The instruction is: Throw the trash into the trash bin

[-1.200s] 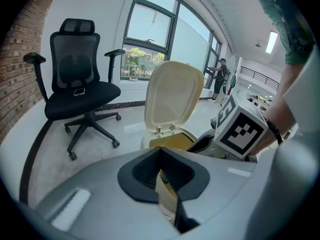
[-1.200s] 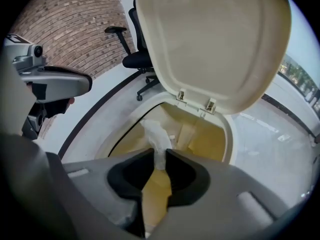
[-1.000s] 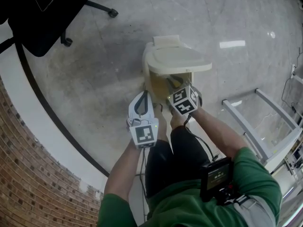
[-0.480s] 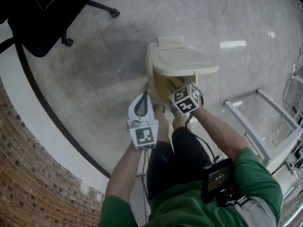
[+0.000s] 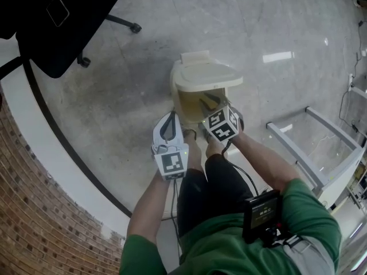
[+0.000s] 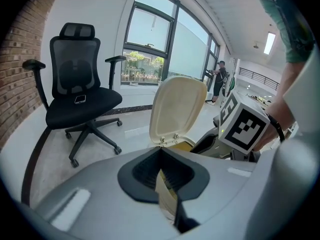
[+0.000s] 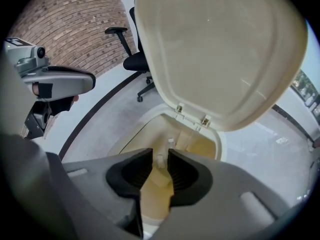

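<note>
The trash bin (image 5: 175, 93) stands straight up on the grey floor (image 5: 114, 96), just in front of the person's legs (image 5: 209, 188). Its long side runs up and down, and its mouth points up. Its lid (image 5: 206, 76) is swung up and open. The hinge is on the far side, away from the person, so the smooth inside of the lid faces back at the two tools. The inside of the bin looks yellow. The right gripper (image 7: 157, 156) hangs over the open mouth and points down into it. Its jaws are only a little way apart, and the yellow inside shows through the thin gap. They pinch nothing that I can see. A small pale piece (image 7: 159, 161) shows right at the tips and is thinner than the gap. I cannot tell if it is loose trash or a part of the bin. The left gripper (image 6: 161, 151) is just beside the bin, on its left, and points toward it. Its jaws are closed, with the tips touching. A thin pale strip shows in the slit behind the tips, and I cannot tell what it is. A black office chair (image 6: 80, 84) stands well apart from the bin, near a brick wall (image 5: 28, 222).
</note>
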The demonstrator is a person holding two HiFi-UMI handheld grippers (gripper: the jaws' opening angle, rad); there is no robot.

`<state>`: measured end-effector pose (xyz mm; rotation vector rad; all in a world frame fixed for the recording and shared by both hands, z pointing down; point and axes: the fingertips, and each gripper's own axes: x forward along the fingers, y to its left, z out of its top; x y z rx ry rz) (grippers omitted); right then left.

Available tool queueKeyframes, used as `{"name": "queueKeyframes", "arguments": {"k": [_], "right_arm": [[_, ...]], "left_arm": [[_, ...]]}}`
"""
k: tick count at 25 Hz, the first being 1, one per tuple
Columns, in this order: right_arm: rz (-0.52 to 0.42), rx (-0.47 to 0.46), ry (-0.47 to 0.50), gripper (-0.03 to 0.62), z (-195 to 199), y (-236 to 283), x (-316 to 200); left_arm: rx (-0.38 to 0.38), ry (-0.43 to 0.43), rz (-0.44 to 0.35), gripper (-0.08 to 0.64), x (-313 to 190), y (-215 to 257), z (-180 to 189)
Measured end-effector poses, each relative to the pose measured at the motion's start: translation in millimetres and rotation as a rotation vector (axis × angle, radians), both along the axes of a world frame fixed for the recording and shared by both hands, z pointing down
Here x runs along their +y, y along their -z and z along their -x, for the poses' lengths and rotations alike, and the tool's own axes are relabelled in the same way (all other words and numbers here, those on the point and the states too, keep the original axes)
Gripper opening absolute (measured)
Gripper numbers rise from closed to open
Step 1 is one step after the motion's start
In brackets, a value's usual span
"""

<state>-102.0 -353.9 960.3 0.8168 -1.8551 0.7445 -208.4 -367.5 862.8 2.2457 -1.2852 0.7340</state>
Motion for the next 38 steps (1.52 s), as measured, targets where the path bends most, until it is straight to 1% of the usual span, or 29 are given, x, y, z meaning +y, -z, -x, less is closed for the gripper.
{"name": "queueKeyframes", "arguments": {"k": [3,8,15,19,22,27,31,35,38], "right_arm": [[-0.018,-0.007,-0.005,0.097,-5.2,22.0,-5.8],[-0.042,-0.017,-0.013,0.086,-13.7,64.3,-7.7],[-0.072,-0.06,-0.031,0.072,-17.6,136.3,-5.5],[-0.136,-0.088,-0.05,0.052,-22.3,188.1,-14.2],[-0.182,-0.109,-0.061,0.043,-26.1,228.3,-19.2],[-0.25,-0.149,-0.076,0.031,-35.7,290.6,-20.3],[-0.308,-0.17,-0.094,0.023,-43.6,327.8,-23.3],[-0.358,-0.189,-0.118,0.012,-50.1,362.6,-20.8],[-0.395,-0.216,-0.134,0.006,-52.8,388.7,-14.8]], "left_arm": [[-0.025,-0.018,-0.002,0.006,-3.6,12.4,-3.7],[-0.003,-0.01,-0.015,0.006,-12.2,48.6,-15.4],[-0.019,-0.047,-0.067,0.006,-12.8,101.5,-27.7],[-0.02,-0.068,-0.108,0.006,-14.3,134.9,-35.7],[-0.005,-0.068,-0.154,0.006,-21.0,175.3,-41.7],[-0.01,-0.072,-0.194,0.006,-17.7,221.2,-50.6],[-0.027,-0.093,-0.243,0.006,-17.8,247.9,-58.8],[-0.018,-0.1,-0.274,0.006,-13.6,279.0,-65.9],[-0.005,-0.09,-0.314,0.006,-9.3,304.3,-67.1]]}}
